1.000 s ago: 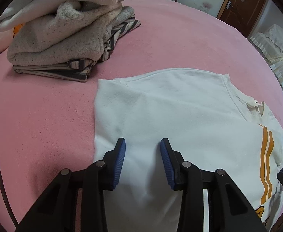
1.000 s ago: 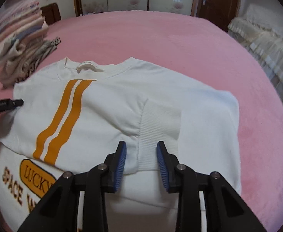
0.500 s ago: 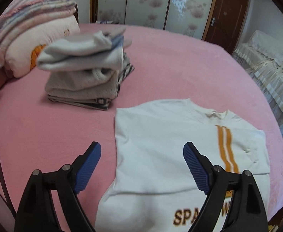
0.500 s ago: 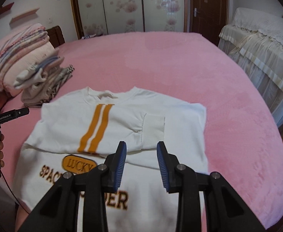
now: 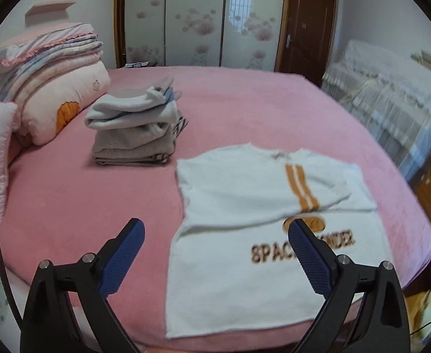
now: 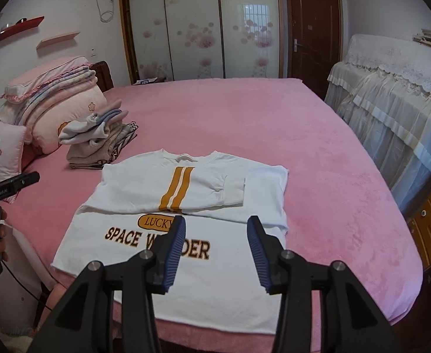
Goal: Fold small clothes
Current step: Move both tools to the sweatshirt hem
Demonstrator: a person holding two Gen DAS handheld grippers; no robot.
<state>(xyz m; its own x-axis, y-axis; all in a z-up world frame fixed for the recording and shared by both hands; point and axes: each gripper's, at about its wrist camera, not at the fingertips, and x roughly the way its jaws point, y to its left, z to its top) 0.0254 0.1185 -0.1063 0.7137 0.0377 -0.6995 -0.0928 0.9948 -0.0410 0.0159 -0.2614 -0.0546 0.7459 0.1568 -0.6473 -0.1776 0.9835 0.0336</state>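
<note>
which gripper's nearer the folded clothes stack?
Left. The left gripper is on the side of the folded clothes stack; the right gripper is past the white sweatshirt, with the stack far off to its left.

sweatshirt [image 6: 186, 235]: "LUCKY", "SPACE W…DER" | left gripper [image 6: 9, 186]: "GenRobot.AI"

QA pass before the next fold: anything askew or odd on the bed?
Nothing damaged or spilled. The white sweatshirt lies flat with both sleeves folded across the chest, but its hem overhangs the near edge of the pink bed. The folded pile behind it looks a little uneven.
</note>
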